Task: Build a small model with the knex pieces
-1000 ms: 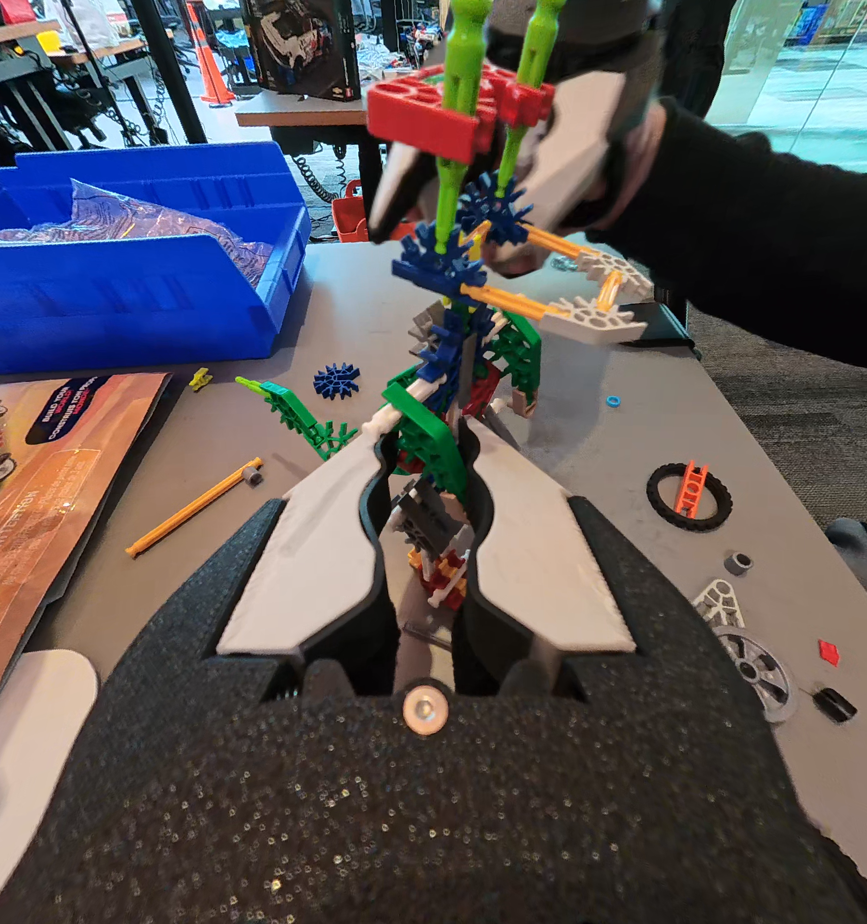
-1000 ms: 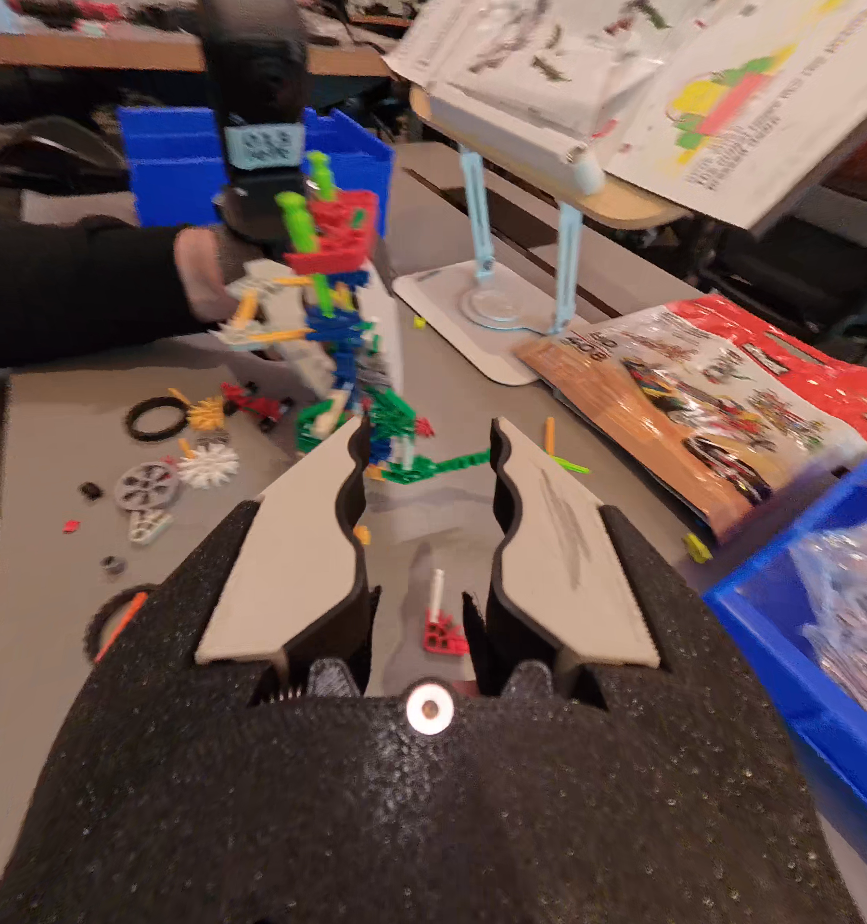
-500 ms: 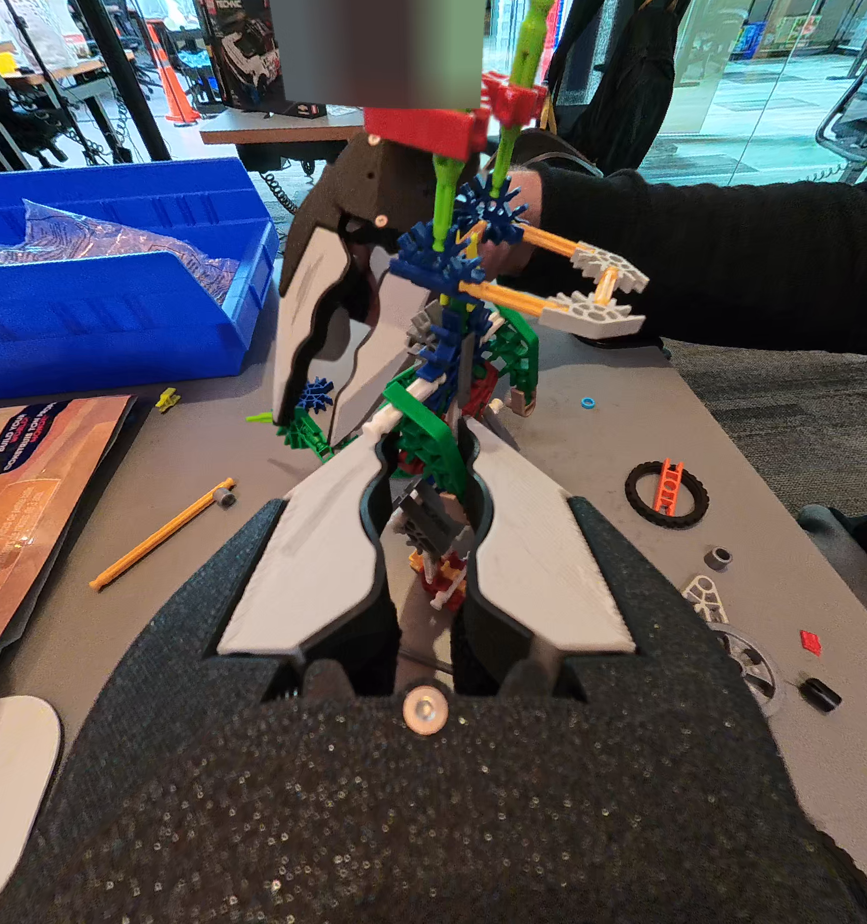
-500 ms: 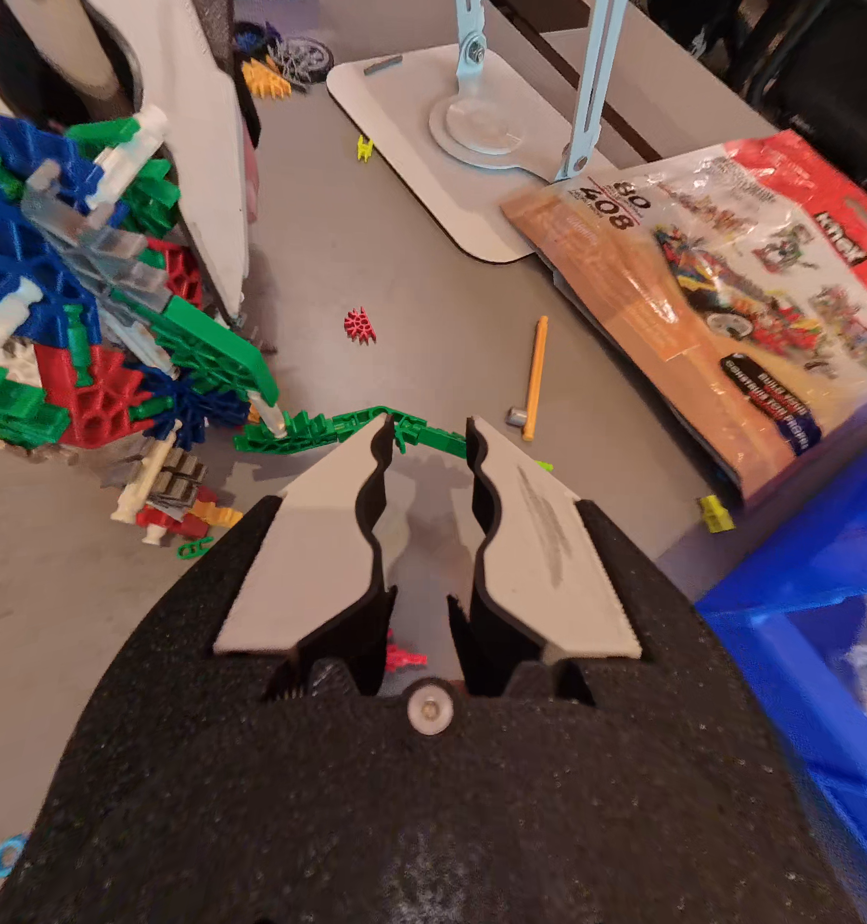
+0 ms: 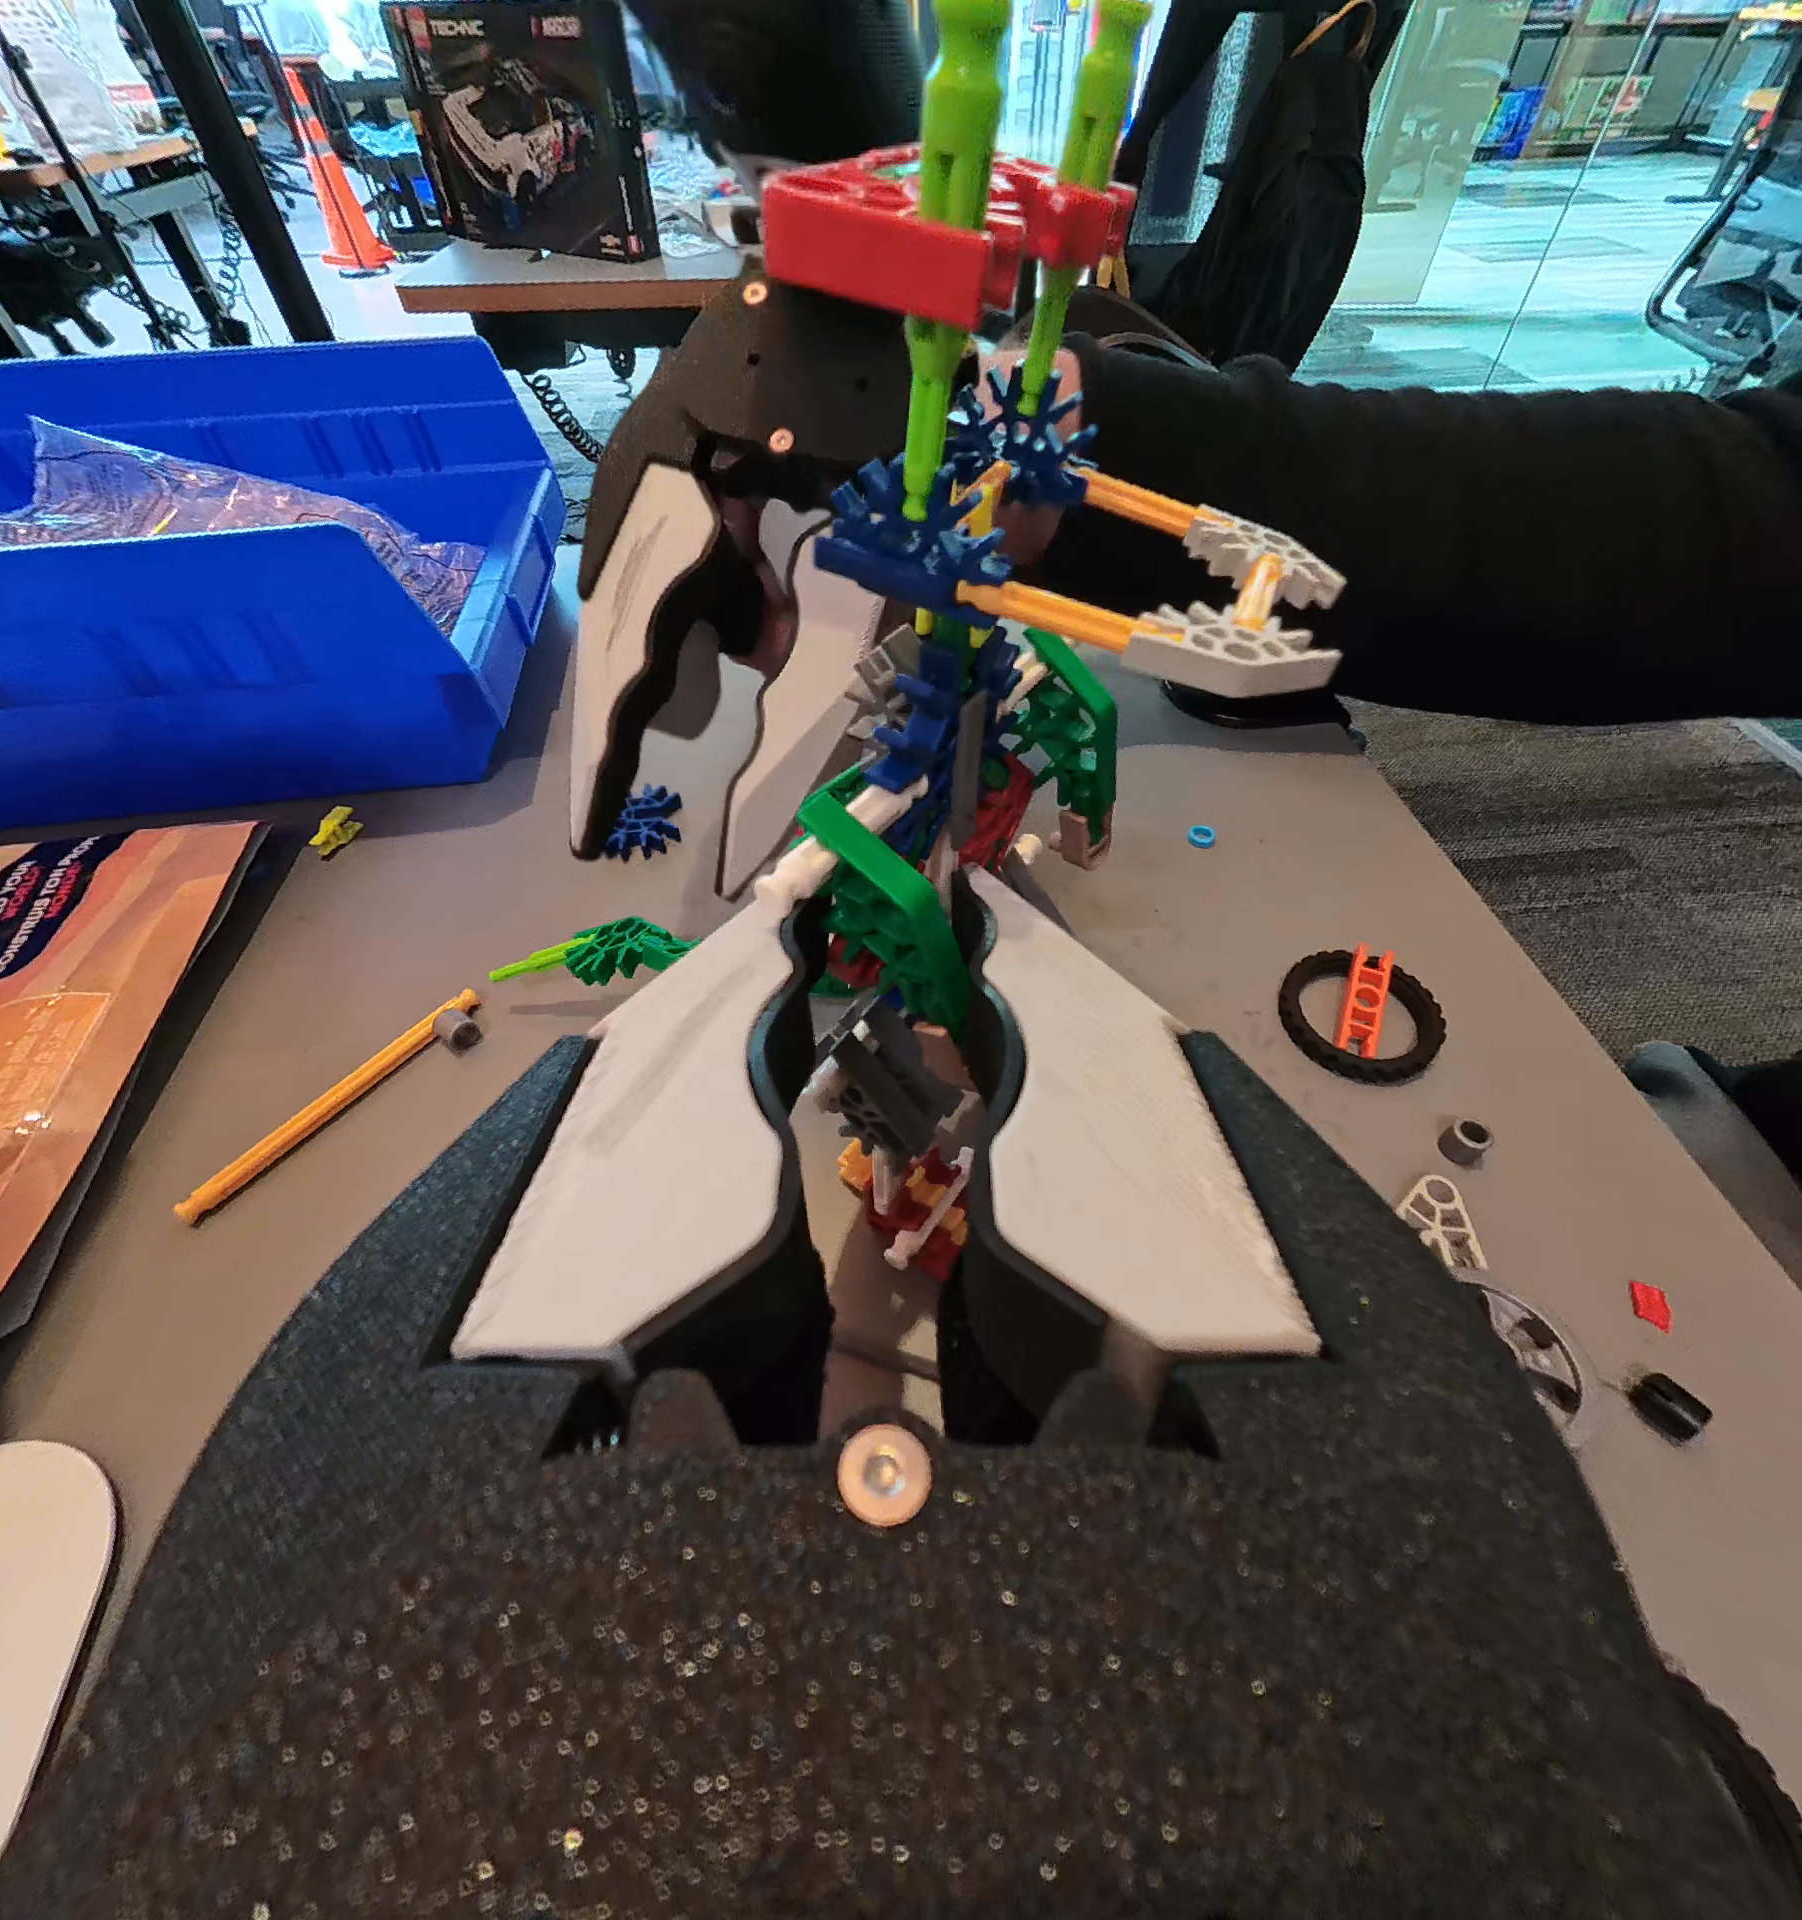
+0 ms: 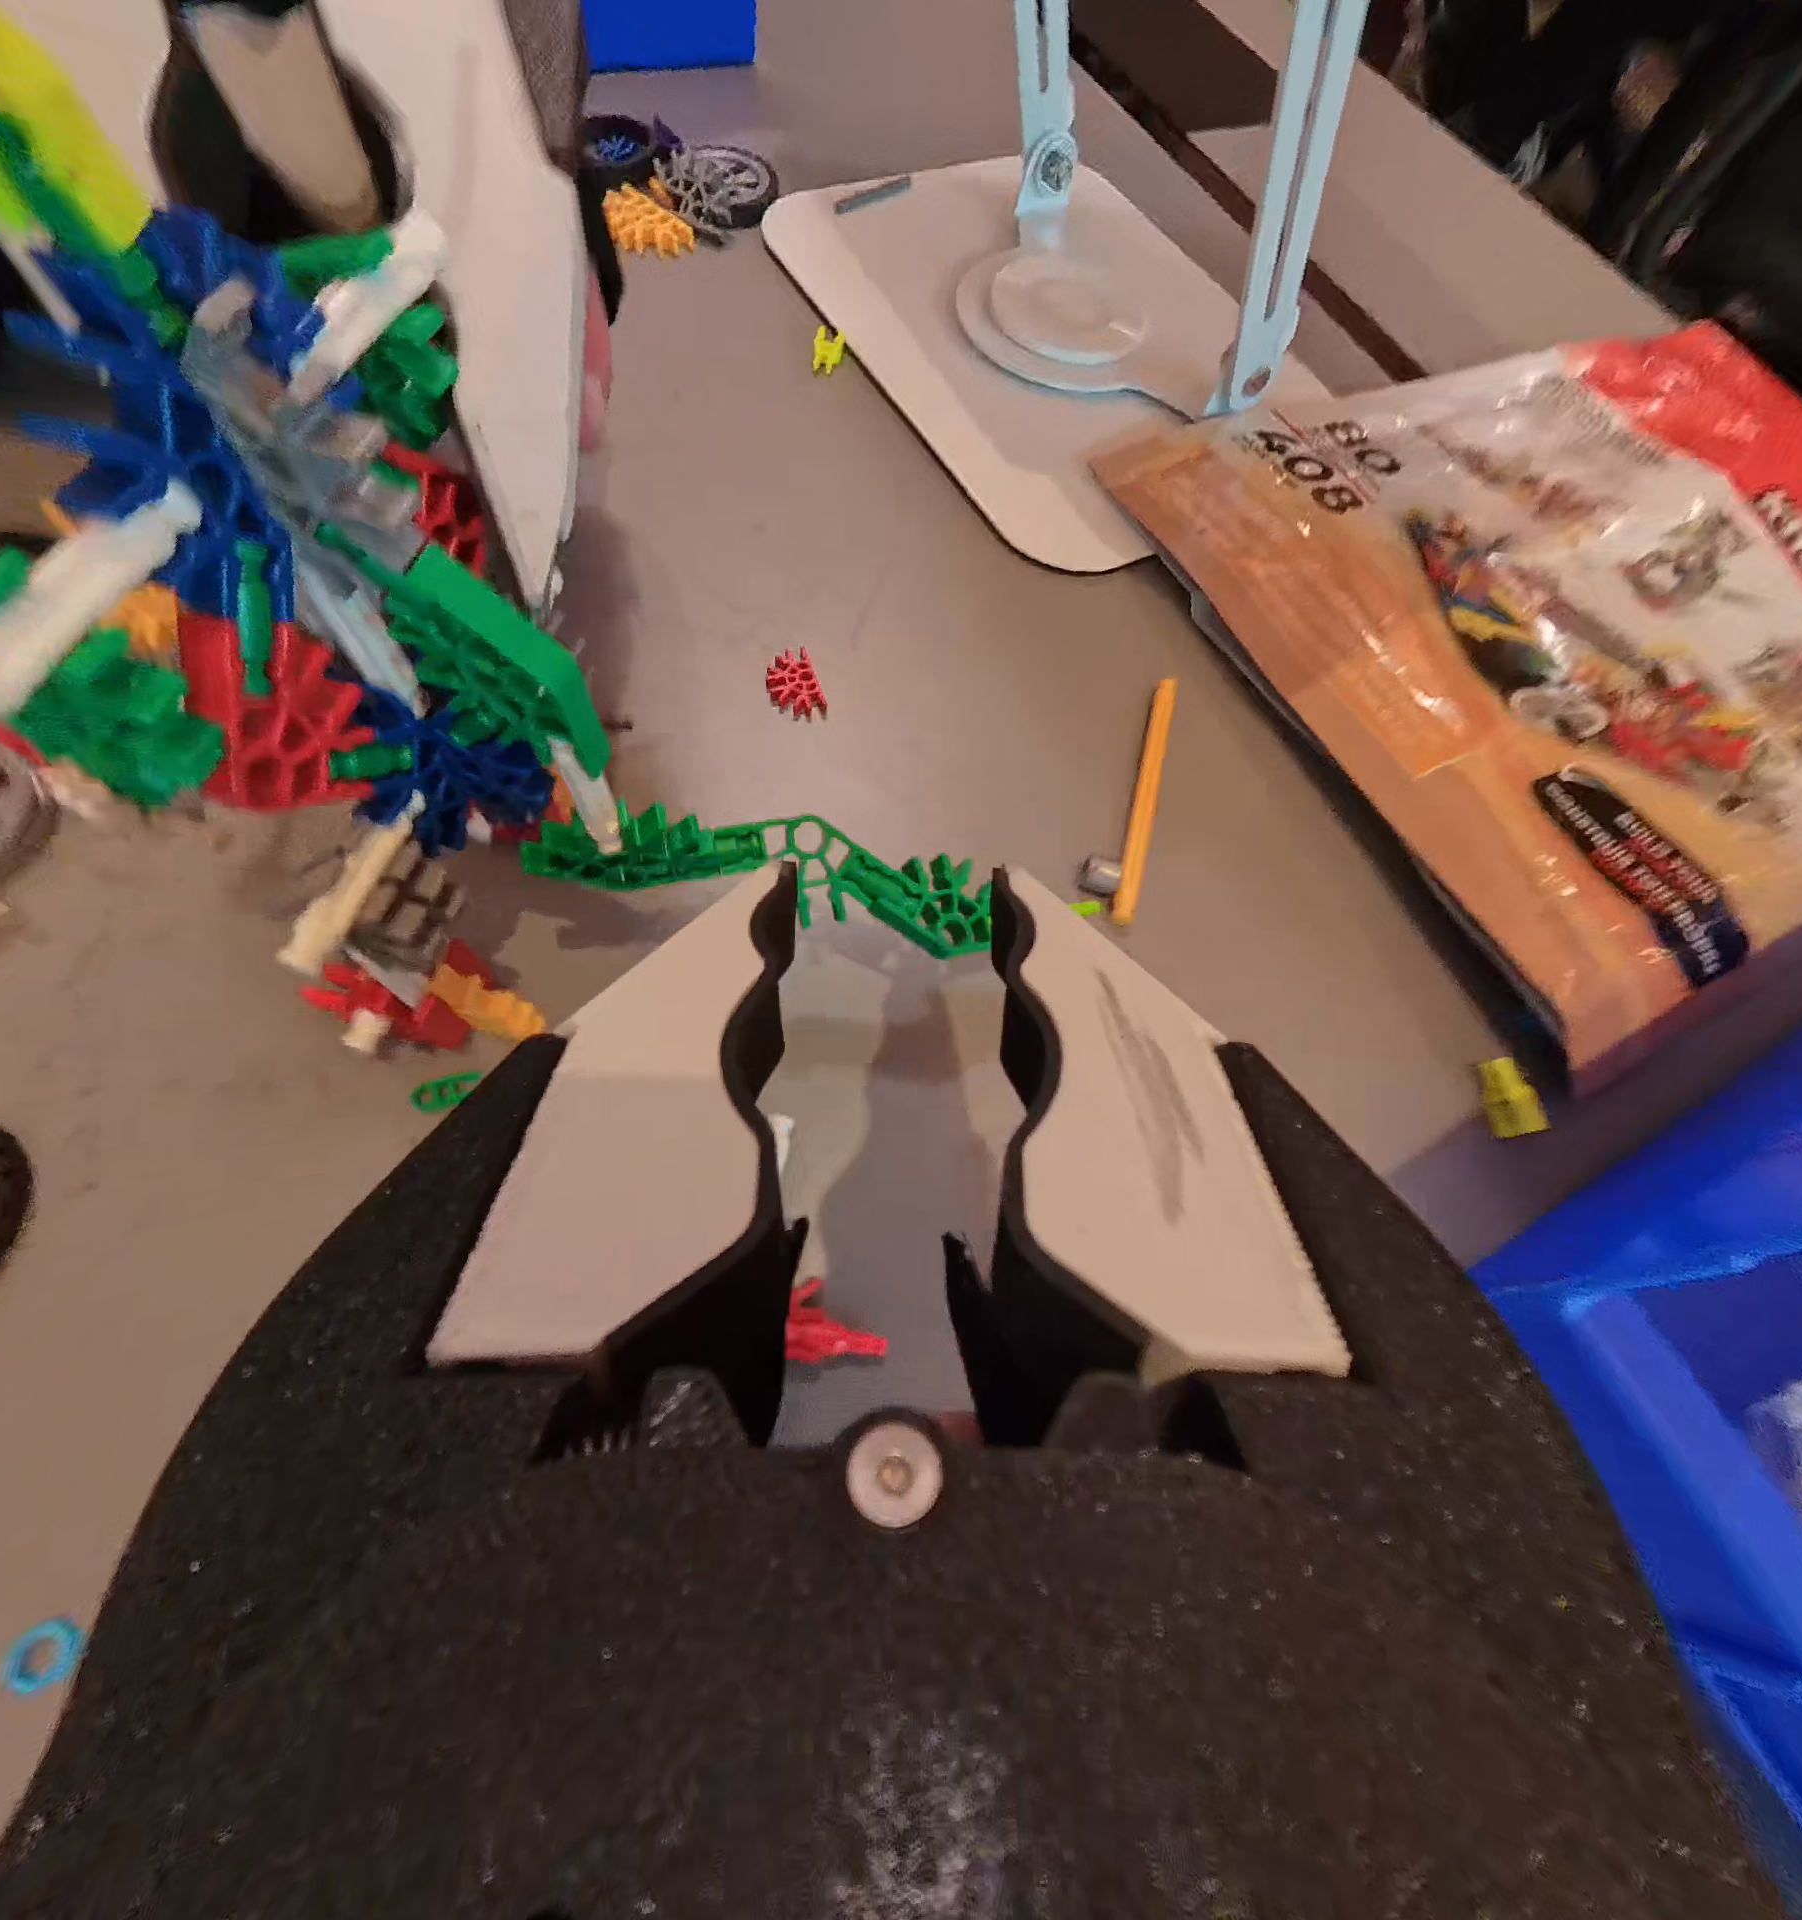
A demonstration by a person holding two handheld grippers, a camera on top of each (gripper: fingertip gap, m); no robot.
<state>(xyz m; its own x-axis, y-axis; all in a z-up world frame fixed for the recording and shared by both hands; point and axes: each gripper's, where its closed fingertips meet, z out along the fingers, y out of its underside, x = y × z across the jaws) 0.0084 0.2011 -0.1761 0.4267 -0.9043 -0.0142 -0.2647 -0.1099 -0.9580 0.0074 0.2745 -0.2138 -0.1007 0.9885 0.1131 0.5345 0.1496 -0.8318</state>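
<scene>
A colourful construction-toy figure (image 5: 938,727) stands upright on the grey table, with a red block and two lime rods on top. My left gripper (image 5: 876,904) is shut on the figure's green curved part low down. The figure also shows at the left of the right wrist view (image 6: 253,623). A green jagged chain (image 6: 845,883) trails from its base along the table. My right gripper (image 6: 892,878) is open and empty, pointing down, with its fingertips on either side of the chain's far end. It shows in the left wrist view (image 5: 663,868), next to a blue connector (image 5: 648,821).
A blue bin (image 5: 201,582) and an orange toy bag (image 6: 1551,675) lie beyond the chain. A yellow rod (image 6: 1141,800), a red connector (image 6: 795,683) and a white stand base (image 6: 980,312) are near. A black tyre (image 5: 1359,1013) and small parts lie right.
My right gripper has come down from beside the figure's top to the table by the green chain, and its jaws have widened a little. My left gripper still holds the figure.
</scene>
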